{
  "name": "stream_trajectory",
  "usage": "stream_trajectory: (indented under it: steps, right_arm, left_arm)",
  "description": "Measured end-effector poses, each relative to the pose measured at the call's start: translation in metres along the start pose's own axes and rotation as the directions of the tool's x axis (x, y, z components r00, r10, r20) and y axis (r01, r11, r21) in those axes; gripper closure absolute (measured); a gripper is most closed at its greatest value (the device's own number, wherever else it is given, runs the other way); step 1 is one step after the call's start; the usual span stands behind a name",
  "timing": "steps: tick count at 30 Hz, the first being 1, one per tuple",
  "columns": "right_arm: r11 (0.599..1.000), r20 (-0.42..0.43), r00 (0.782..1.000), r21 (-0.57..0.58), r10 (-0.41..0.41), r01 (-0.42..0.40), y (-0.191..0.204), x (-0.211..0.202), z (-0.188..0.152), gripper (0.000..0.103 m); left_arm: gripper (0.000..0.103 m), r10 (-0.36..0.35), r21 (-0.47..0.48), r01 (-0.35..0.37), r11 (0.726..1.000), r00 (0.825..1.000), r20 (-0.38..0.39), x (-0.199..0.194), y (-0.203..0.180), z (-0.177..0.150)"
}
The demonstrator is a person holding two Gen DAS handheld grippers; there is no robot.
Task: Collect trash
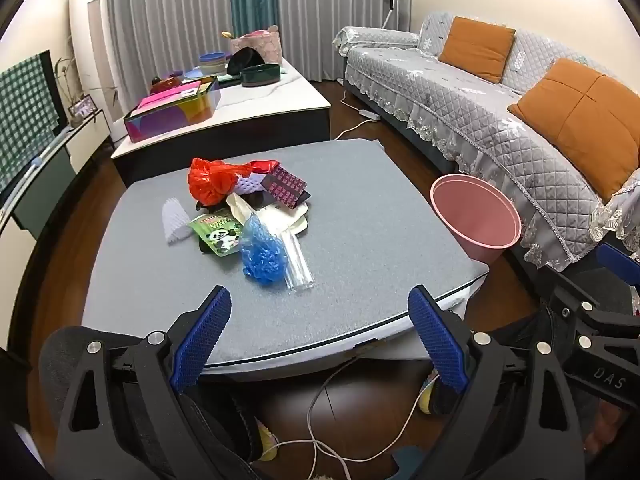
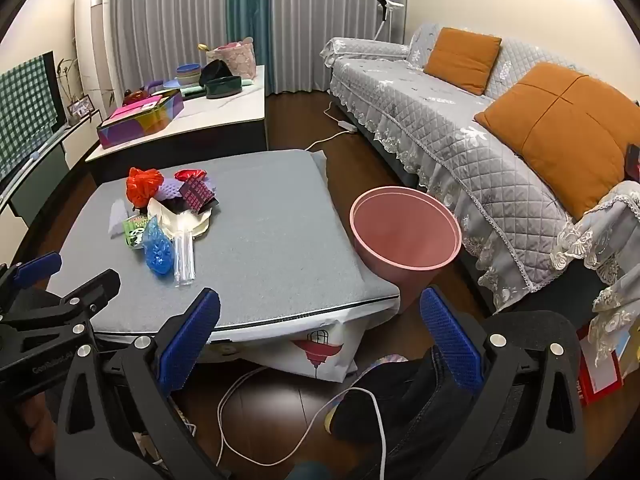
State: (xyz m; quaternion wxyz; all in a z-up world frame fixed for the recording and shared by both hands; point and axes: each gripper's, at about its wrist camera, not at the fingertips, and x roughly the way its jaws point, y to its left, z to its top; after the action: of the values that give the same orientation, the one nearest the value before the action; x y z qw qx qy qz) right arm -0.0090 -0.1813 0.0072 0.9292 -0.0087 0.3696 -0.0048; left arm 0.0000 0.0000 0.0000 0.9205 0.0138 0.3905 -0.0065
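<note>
On grey table [image 1: 360, 216], trash pile [image 1: 248, 216] sits centre, well ahead of left gripper [image 1: 320, 320] and ahead-left of right gripper [image 2: 320, 320]; both jaws wide, empty; pink bin [image 2: 404, 232] beside table's right edge.

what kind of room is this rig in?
Most likely a home living room. A long sofa with a grey quilted cover and orange square cushions lines one wall, floor-length grey curtains hang behind, and a checked-cloth-draped TV stands opposite.
</note>
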Motion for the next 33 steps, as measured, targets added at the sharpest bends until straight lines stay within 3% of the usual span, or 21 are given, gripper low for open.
stream_trajectory:
  steps: [33]
  right_arm:
    - [1.000,0.005,1.000,-0.012,-0.002,0.002,0.0042,-0.0017,0.0042,0.005]
  left_arm:
    - [0.016,0.005,-0.001,-0.005,1.000,1.000,0.010,-0.0024,0.0027,0.0007]
